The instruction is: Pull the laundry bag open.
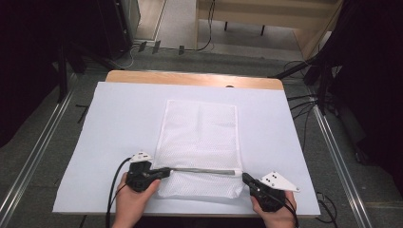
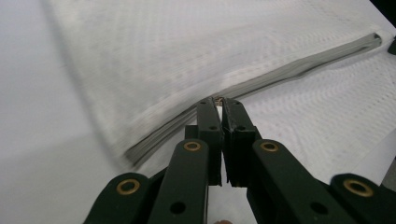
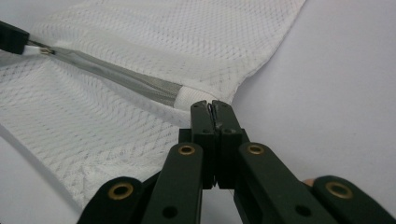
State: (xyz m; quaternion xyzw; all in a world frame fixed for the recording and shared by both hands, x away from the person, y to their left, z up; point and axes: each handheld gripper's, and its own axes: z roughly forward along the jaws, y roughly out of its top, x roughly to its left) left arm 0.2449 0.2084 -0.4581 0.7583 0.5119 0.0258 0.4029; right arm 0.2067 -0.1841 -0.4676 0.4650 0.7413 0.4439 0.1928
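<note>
Mesh bag [image 1: 199, 137] zipper [image 1: 202, 170] pinched by both claws.

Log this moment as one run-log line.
left gripper: shut on zipper pull | right gripper: shut on mesh bag edge | zipper: taut | bag: flat on table

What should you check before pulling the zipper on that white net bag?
1. Left gripper shut on the zipper pull: ok, jaws closed, something small and metallic at the tips.
2. Right gripper pinching the bag's edge at the zipper's other end: cannot tell; jaws shut, cloth between them hidden.
3. Zipper straight between the grippers: ok.
4. Bag flat on the white sheet: mostly ok, near part slightly puckered.
5. Path along the zipper free: ok.
</note>
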